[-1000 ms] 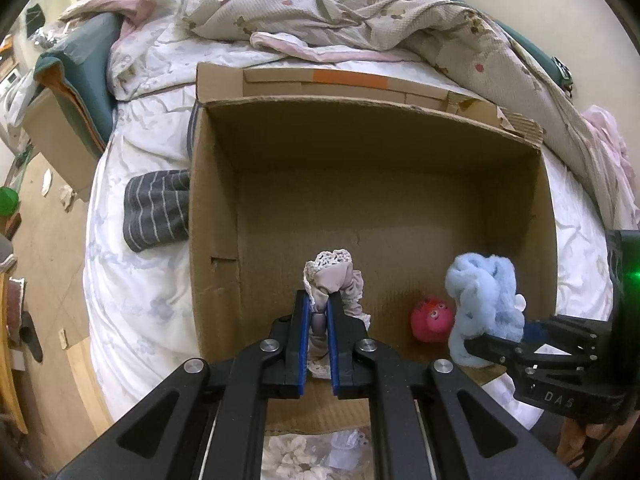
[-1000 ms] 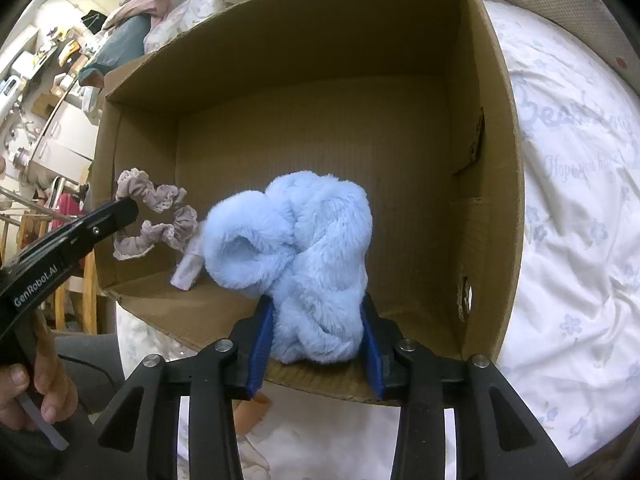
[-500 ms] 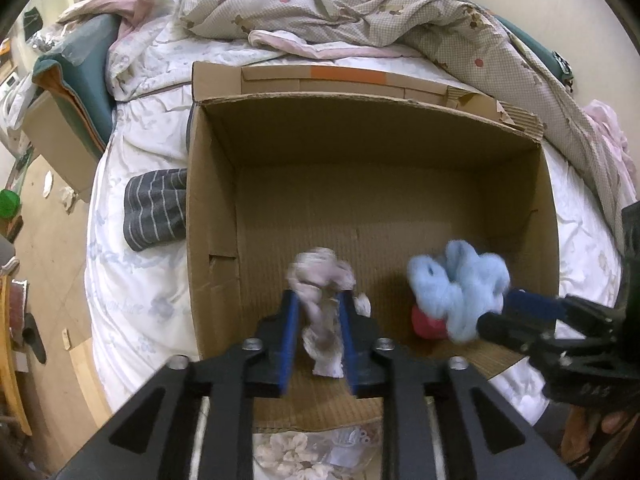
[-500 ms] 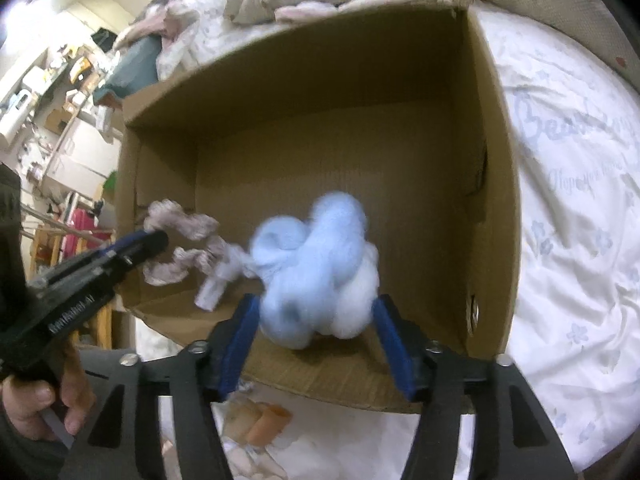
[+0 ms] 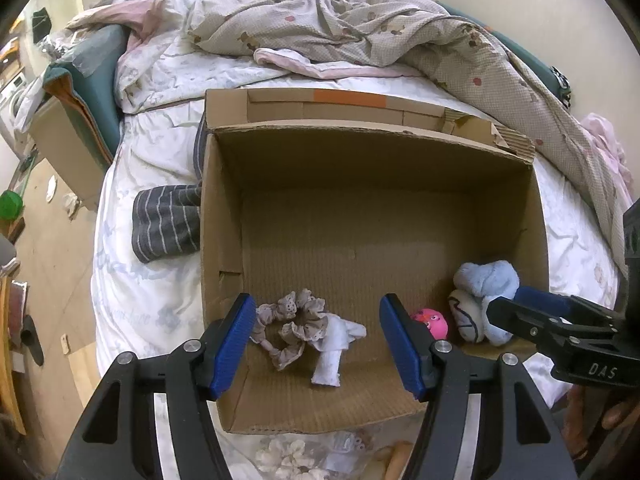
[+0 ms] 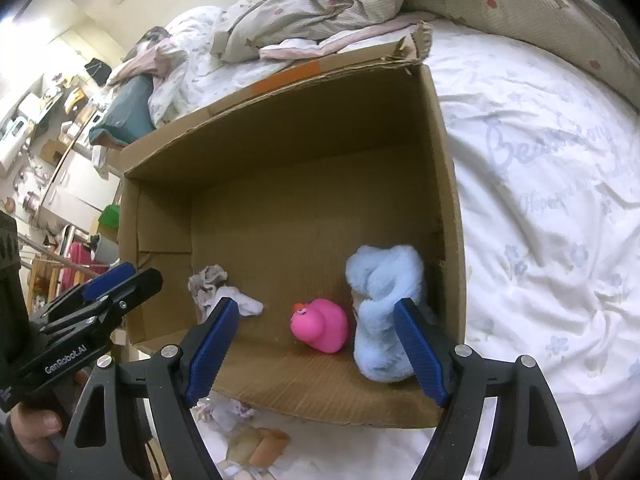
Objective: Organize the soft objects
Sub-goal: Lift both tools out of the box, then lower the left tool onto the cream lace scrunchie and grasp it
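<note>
An open cardboard box (image 5: 224,216) (image 6: 452,184) stands on the bed. On its floor lie a beige lace scrunchie with a white tag (image 5: 298,330) (image 6: 212,280), a pink rubber duck (image 5: 434,322) (image 6: 322,324) and a fluffy light-blue scrunchie (image 5: 486,286) (image 6: 384,292) in the near right corner. My left gripper (image 5: 318,344) is open and empty above the beige scrunchie. My right gripper (image 6: 316,354) is open and empty, its fingers either side of the duck and blue scrunchie.
A grey striped cloth (image 5: 166,222) lies left of the box. A crumpled quilt (image 5: 360,36) and pillows (image 5: 80,80) lie at the far side of the bed. A clear bag with small soft items (image 5: 304,454) lies before the box. Furniture stands left of the bed.
Both grippers have opened and pulled back. The beige scrunchie and the blue scrunchie have dropped from the jaws onto the box floor.
</note>
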Action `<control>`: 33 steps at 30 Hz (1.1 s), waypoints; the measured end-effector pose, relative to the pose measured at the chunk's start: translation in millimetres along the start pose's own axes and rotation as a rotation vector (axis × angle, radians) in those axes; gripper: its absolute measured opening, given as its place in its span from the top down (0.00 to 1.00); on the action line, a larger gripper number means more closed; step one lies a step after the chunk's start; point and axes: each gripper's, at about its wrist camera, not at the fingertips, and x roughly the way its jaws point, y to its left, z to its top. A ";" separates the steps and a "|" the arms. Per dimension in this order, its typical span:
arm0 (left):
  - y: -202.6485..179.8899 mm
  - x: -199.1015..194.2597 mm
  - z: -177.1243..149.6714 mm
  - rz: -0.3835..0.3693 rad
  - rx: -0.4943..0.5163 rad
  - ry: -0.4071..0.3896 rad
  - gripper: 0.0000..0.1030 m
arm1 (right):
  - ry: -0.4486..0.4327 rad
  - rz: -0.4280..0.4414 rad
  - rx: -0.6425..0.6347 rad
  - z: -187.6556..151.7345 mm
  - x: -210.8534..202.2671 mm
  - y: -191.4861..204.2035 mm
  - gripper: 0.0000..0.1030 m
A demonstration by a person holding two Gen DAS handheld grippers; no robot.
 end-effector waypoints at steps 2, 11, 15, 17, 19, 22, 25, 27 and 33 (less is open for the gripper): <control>1.1 -1.6 -0.7 0.008 0.000 -0.007 0.40 | -0.005 0.000 -0.007 -0.3 -1.9 2.4 0.18; 10.9 -20.6 -11.1 0.036 -0.022 -0.041 0.40 | -0.029 -0.021 -0.041 -6.1 -12.2 9.7 0.18; 15.2 -31.7 -19.3 0.043 -0.035 -0.049 0.40 | -0.034 -0.025 -0.042 -13.4 -19.4 11.0 0.18; 16.7 -35.9 -26.1 0.053 -0.042 -0.049 0.40 | -0.042 -0.026 -0.044 -18.8 -24.8 11.8 0.18; 16.0 -36.0 -33.4 0.067 -0.043 -0.037 0.40 | -0.043 -0.028 -0.052 -22.7 -27.8 13.9 0.18; 14.0 -39.1 -45.7 0.074 -0.042 -0.024 0.40 | -0.040 -0.034 -0.070 -31.3 -31.6 18.1 0.18; 13.5 -46.0 -55.4 0.070 -0.044 -0.029 0.40 | -0.036 -0.033 -0.075 -41.5 -35.1 20.0 0.18; 13.8 -49.2 -63.0 0.070 -0.048 -0.023 0.40 | -0.030 -0.032 -0.073 -48.5 -36.3 21.4 0.18; 16.2 -57.0 -83.9 0.066 -0.069 -0.008 0.40 | -0.025 -0.027 -0.074 -64.7 -41.5 26.3 0.18</control>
